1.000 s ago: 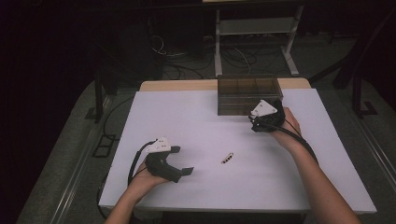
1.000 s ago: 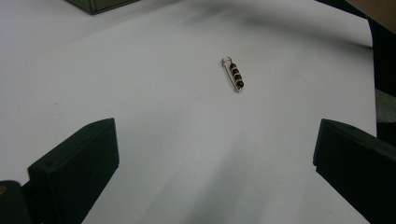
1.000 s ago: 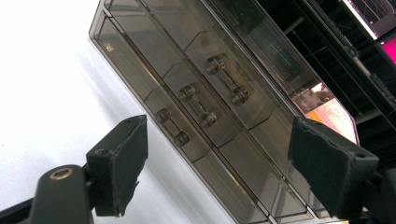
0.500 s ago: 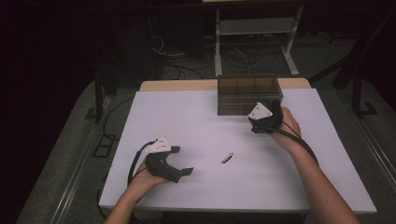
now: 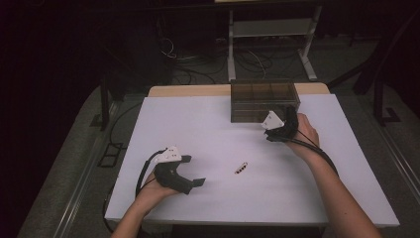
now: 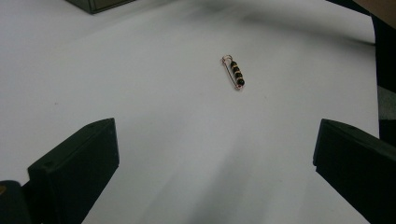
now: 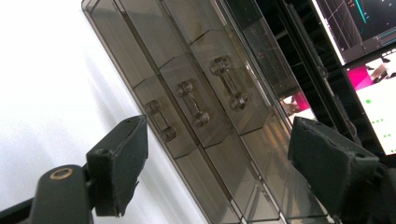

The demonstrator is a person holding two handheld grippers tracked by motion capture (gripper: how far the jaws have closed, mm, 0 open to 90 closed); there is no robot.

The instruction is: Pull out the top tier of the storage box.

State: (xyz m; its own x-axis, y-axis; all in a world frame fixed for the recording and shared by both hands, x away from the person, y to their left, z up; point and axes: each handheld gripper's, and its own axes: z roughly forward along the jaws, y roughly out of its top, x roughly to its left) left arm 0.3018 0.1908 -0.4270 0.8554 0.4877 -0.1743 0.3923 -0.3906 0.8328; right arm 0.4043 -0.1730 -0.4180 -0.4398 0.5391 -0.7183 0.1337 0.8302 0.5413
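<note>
White table (image 5: 198, 124) under dim light; cables (image 5: 247, 59) behind.

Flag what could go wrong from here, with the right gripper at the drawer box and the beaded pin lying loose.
The open right gripper faces three small clear handles on the smoky translucent plastic drawer box; its wide jaws might catch two at once. The small beaded safety pin lies flat on the white table; the open left gripper may slip off it.

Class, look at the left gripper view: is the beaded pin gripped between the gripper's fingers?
No: the beaded pin lies free on the white table, well ahead of the left gripper, whose fingers stand wide apart.
</note>
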